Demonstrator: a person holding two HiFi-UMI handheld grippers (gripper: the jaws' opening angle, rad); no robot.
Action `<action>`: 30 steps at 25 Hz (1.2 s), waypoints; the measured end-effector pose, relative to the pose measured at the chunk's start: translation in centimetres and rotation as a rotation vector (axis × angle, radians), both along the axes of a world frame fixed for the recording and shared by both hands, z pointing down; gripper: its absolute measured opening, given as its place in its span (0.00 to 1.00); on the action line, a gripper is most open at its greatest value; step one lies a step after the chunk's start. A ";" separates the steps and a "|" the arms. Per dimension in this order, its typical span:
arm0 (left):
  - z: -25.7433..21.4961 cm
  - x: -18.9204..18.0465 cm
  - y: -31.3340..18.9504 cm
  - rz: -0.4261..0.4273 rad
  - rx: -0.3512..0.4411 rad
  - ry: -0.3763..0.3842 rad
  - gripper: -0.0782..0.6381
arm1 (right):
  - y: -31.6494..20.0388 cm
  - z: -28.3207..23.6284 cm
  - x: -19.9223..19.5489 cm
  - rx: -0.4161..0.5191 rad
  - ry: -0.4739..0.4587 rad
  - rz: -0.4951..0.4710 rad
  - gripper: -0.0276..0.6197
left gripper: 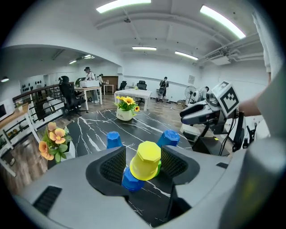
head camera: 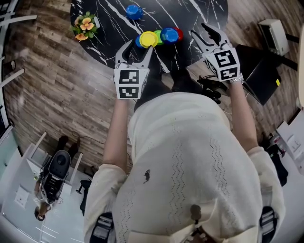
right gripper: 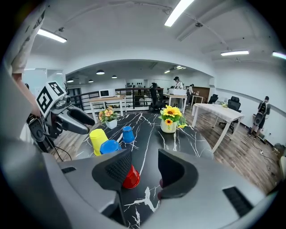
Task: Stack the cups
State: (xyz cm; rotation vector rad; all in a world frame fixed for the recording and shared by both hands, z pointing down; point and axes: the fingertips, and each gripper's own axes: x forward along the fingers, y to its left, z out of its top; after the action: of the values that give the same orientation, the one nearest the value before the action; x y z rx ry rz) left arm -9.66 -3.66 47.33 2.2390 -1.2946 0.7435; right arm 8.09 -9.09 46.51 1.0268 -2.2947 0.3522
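Observation:
Several upturned plastic cups stand on the black marble table (head camera: pixel 190 12). A yellow cup (left gripper: pixel 145 160) sits tilted between the jaws of my left gripper (left gripper: pixel 143 164). A small gap shows at each pad, so the gripper is open. A blue cup (left gripper: pixel 130 180) lies against the yellow cup's lower left and a green cup (left gripper: pixel 159 168) peeks out at its right. In the head view the yellow cup (head camera: pixel 148 39) is just beyond my left gripper (head camera: pixel 137 51). My right gripper (right gripper: pixel 142 172) is open and empty, with a red cup (right gripper: pixel 131 178) behind its left jaw.
Another blue cup (head camera: pixel 169 34) stands beside the red cup (head camera: pixel 178 33), and a lone blue cup (head camera: pixel 134 11) is farther back. An orange flower pot (head camera: pixel 84 26) stands at the table's left edge, a sunflower pot (right gripper: pixel 170 119) at the far side. Wooden floor surrounds the table.

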 end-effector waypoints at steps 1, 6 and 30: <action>-0.5 -0.4 -0.4 -0.019 0.004 0.022 0.48 | 0.0 0.0 0.0 0.000 0.003 0.003 0.35; -1.3 -3.8 -3.0 -0.092 0.024 0.048 0.47 | -0.3 -0.3 -0.1 0.006 0.012 0.034 0.34; 10.4 -5.4 -15.2 0.076 -0.003 -0.101 0.48 | 0.2 0.7 2.0 -0.046 0.114 0.260 0.34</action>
State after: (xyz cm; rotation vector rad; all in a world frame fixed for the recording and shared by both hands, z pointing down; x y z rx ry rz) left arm -15.04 -18.88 57.73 2.2858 -1.2590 0.8956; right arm 10.11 -8.89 47.19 1.2907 -2.0469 0.4372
